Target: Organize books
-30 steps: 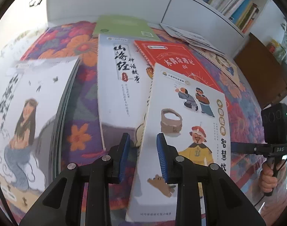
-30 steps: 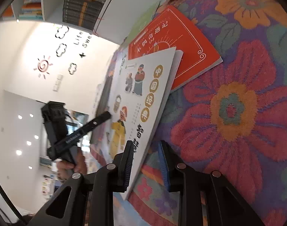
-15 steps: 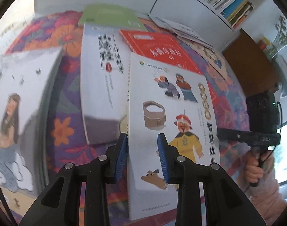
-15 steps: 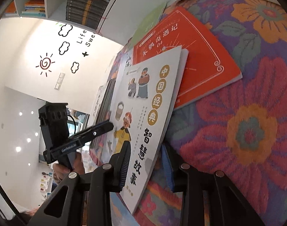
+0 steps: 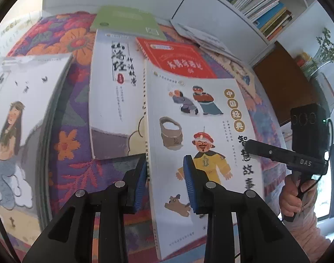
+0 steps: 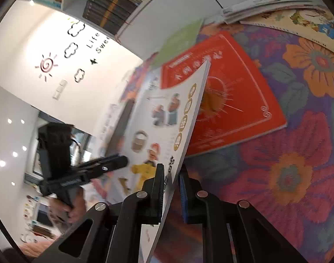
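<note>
**White storybook gripped at its near edges by two grippers over a flowered cloth**

A white storybook with cartoon figures on its cover is seen lifted at an angle above a flowered cloth. The book lies directly between the fingers of the left gripper: its spine edge passes between the two blue pads, which are set apart and do not press on it, one pad to the left of the spine and one over the cover. The right gripper is clamped on the book's right near edge, the thin cover held edge-on between its pads. The book's long axis runs from near to far, its title end pointing far toward a white bookshelf. A red book is partly covered by its far end, and a white book with black lettering lies just to its left. A green book lies farther back, and a large picture book is seen at far left.
</note>
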### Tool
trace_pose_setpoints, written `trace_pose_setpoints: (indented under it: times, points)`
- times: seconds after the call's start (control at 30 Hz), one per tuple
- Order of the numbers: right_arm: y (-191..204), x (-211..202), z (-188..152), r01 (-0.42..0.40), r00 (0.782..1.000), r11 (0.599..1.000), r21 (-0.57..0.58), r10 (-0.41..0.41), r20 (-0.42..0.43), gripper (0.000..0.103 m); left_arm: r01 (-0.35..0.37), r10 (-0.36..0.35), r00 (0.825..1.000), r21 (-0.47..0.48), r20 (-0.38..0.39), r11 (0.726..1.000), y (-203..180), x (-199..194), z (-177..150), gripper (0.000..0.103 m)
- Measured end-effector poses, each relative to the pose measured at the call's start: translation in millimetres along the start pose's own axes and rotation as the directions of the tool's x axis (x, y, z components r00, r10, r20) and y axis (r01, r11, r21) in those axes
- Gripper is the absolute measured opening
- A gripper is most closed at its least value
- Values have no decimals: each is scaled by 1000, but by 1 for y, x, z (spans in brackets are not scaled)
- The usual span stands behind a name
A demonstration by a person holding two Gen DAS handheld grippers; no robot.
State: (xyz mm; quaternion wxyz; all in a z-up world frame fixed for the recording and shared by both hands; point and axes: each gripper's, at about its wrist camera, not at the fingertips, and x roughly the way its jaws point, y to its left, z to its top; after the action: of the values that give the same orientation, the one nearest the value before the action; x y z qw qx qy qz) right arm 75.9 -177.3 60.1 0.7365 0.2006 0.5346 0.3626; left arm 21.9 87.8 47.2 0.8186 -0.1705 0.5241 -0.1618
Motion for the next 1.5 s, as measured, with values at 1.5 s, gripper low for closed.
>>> trace_pose_setpoints:
  times: [1.5]
  points:
    - [192,152,57,-24,999,939,-344,13,-35,15,-163,200,920,-137,337,977,165,-140,25,32]
